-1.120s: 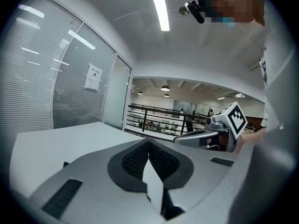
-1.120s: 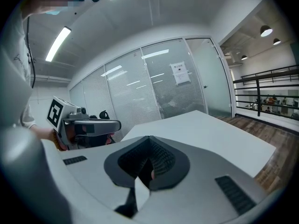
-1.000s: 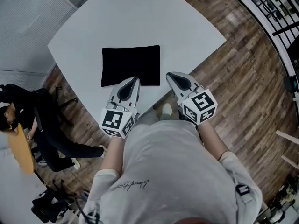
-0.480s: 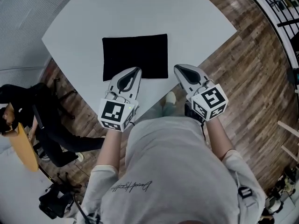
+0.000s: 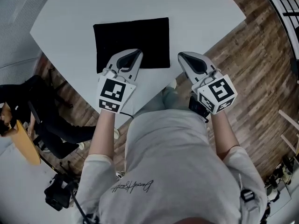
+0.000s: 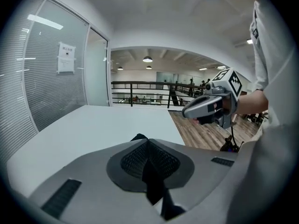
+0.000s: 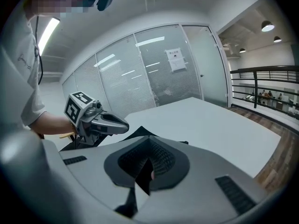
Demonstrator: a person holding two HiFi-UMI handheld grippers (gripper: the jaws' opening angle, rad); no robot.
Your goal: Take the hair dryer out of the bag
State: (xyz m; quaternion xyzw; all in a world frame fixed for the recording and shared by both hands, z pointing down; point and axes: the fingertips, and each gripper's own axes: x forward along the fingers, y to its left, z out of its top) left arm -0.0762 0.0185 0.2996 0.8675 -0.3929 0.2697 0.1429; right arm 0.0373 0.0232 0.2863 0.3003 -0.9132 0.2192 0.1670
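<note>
Jaws on left gripper [image 5: 137, 53] together, nothing between; tip over near edge of black bag [image 5: 133, 37], contact unclear. Right gripper [image 5: 182, 56] likewise closed and empty, just off bag's near right corner. Bag lies flat by table [image 5: 196, 13] near edge.

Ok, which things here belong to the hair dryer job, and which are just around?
Job: black bag, flat on the white table; left gripper and right gripper, both shut, empty. No hair dryer shows.
Just around: seated person, wooden floor, railing.
</note>
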